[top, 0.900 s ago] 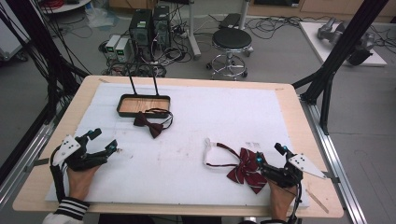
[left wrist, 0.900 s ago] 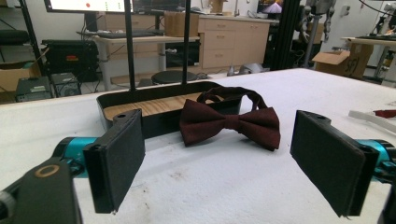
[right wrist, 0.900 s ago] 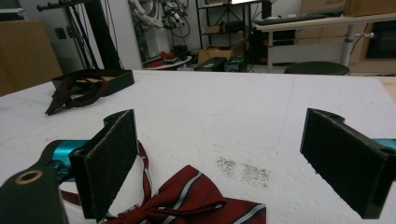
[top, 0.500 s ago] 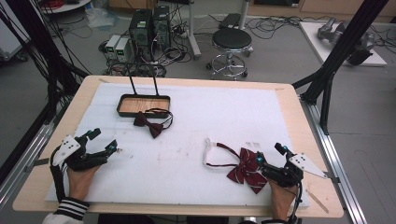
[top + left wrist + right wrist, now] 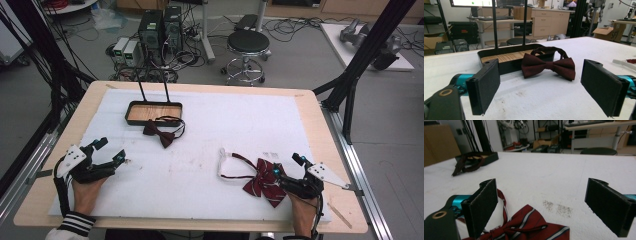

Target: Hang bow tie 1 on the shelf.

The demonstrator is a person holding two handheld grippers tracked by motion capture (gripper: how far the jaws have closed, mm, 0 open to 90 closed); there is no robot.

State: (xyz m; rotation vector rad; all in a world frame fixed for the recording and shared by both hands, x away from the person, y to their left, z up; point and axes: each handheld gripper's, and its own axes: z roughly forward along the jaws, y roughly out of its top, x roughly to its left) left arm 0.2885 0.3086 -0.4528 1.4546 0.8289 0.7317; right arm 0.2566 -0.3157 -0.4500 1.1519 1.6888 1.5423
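Hovering open hand-held gripper (image 5: 286,167) beside striped bow tie (image 5: 262,182)

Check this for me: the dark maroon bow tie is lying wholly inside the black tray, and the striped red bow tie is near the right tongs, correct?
Not quite. The dark maroon bow tie lies on the white mat in front of the black tray, with just its strap looped over the tray's front rim; the left gripper view shows this clearly. The striped red bow tie does lie near the right tongs.

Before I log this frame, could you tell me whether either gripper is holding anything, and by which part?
Nothing is held. The left gripper and right gripper both stand open; the striped bow tie lies just below the right jaws, ungripped.
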